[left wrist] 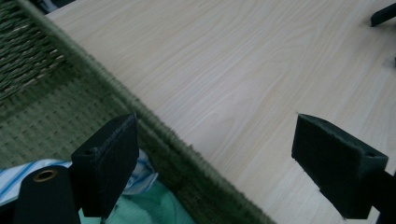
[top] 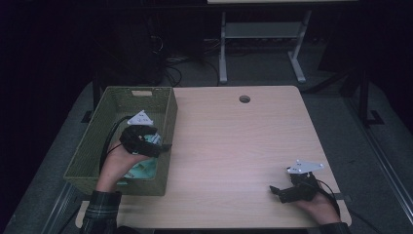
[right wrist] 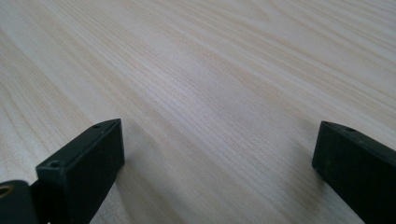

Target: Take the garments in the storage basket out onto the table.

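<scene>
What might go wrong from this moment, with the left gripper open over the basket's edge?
1. The left gripper stands open astride the green woven basket's rim; lowering it might snag or tip the basket.
2. The mint-green and striped cloth sits tight against the wall, so a grab may catch only a fold.
3. The right gripper rests near the wooden table's front edge and might slip off.

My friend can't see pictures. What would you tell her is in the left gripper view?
The left gripper hangs open over the edge of a green woven basket, one jaw above the basket and one above the pale wooden table. Mint green and blue-striped cloth lies in the basket below.
</scene>
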{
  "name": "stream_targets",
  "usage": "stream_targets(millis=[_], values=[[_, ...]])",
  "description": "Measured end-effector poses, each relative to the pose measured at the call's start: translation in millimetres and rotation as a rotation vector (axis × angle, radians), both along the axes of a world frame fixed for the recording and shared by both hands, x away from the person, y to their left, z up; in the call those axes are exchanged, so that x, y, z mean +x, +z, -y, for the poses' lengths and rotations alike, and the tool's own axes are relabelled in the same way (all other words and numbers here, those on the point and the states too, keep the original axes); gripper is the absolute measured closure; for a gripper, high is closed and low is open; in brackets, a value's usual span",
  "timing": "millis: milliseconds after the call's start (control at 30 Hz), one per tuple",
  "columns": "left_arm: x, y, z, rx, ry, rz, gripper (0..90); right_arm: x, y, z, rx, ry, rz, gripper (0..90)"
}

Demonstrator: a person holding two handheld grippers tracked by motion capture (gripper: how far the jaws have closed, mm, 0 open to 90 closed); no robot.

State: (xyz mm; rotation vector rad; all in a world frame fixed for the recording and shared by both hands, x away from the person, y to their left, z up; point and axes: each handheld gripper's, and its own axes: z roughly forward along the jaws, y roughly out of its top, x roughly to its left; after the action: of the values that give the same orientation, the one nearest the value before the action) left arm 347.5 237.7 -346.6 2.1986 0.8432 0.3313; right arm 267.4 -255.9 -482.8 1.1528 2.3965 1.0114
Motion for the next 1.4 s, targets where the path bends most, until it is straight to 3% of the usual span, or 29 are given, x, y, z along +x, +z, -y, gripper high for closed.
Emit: stream_targets(millis=[467, 867, 1400], values=[[4.1, -5.5, -31.8, 0.008, 0.084, -0.003, 14.3, 0.0, 0.1, 0.0, 0.0, 0.001, -0.001, 2.0], [11.3, -22.0, -50.8, 0.033, 0.127, -0.001, 14.3, 0.0, 0.1, 0.0, 0.0, 0.001, -0.001, 2.0], [17.7, -49.6, -56.8, 0.051, 0.127, -0.073, 14.3, -0.1, 0.0, -0.1, 0.0, -0.001, -0.001, 2.0]])
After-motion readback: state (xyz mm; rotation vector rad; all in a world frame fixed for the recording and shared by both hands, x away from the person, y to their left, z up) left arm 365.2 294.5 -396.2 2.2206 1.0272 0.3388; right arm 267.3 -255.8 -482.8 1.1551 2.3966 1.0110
